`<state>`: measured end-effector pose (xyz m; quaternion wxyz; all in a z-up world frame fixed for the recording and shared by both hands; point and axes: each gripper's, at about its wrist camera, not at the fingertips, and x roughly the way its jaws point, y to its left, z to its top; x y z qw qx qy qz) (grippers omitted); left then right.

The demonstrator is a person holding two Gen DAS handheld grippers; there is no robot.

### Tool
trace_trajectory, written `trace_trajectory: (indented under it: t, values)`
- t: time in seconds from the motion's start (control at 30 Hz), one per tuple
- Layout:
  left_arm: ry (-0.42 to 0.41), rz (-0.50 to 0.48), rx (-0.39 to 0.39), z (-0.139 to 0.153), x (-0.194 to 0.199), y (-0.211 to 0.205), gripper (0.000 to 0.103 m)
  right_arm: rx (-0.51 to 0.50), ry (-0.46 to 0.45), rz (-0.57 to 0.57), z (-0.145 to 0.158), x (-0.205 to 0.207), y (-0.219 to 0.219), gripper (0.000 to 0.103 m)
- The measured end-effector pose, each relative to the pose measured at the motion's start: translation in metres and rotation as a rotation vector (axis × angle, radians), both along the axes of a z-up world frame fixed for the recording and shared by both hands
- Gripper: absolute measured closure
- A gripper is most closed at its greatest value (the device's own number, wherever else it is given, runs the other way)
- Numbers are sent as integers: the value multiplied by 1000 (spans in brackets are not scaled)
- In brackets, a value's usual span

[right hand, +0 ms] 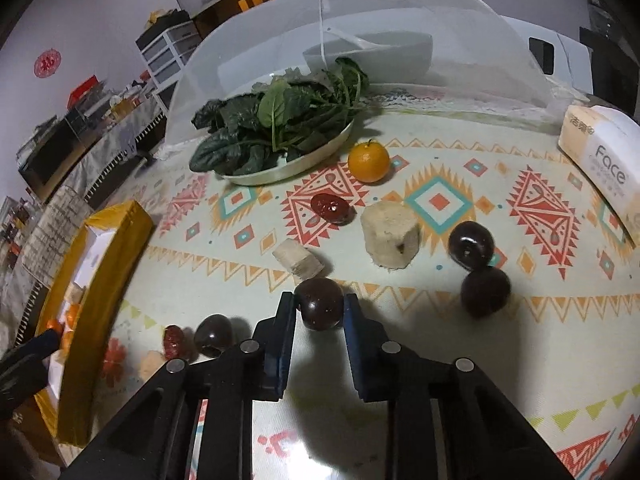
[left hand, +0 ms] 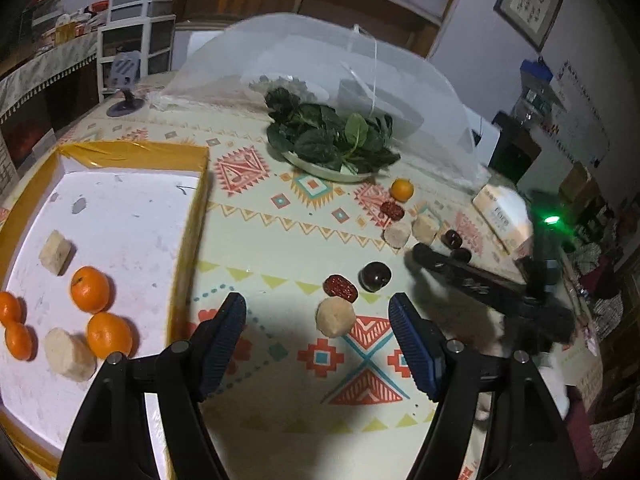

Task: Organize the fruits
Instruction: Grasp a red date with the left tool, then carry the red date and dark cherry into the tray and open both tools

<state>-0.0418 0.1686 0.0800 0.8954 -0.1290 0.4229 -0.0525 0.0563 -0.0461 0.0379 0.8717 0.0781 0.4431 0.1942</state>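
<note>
My left gripper is open and empty above the patterned tablecloth, just right of the yellow-rimmed white tray. The tray holds several oranges and pale fruit chunks. A pale chunk, a red date and a dark plum lie just ahead of its fingers. My right gripper is shut on a dark plum. Two more plums, pale chunks, a red date and an orange lie ahead on the cloth.
A plate of leafy greens stands at the edge of a mesh food cover. A tissue pack lies at the right. The right gripper shows in the left wrist view.
</note>
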Motion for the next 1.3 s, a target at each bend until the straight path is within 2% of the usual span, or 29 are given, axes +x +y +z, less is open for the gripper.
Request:
trace_trajectory:
  t: [0.1,0.27,0.43,0.6,0.63,0.67,0.7,0.73,0.97,1.13,1.3]
  values:
    - [27,-40,27,-9,17,-12,30,19,-14,0,9,-12,-10,77]
    - [10,-149,196,-24,37,-44,30,61,-12,0,12,-27,-26,77]
    - [68,-194,247,-46,55,-50,30,97,-5,7,10,-25,-29,77]
    - [100,-206,261,-61,63,-51,30,123,7,21,8,-25,-29,77]
    - [88,-202,271,-61,63,-53,38,126,7,22,8,-25,-29,77]
    - [80,-200,280,-61,62,-54,53,128,7,22,8,-25,-29,77]
    - [76,-199,287,-60,62,-55,59,130,7,23,8,-25,-29,77]
    - [73,-200,287,-59,62,-56,73,131,7,23,8,-25,-29,77]
    - [38,-175,264,-53,55,-55,73,120,5,22,6,-26,-28,77]
    - [-31,-120,208,-22,35,-36,73,113,-15,34,11,-31,-21,77]
    - [-96,-36,143,11,0,2,73,112,-45,75,27,-43,-2,77]
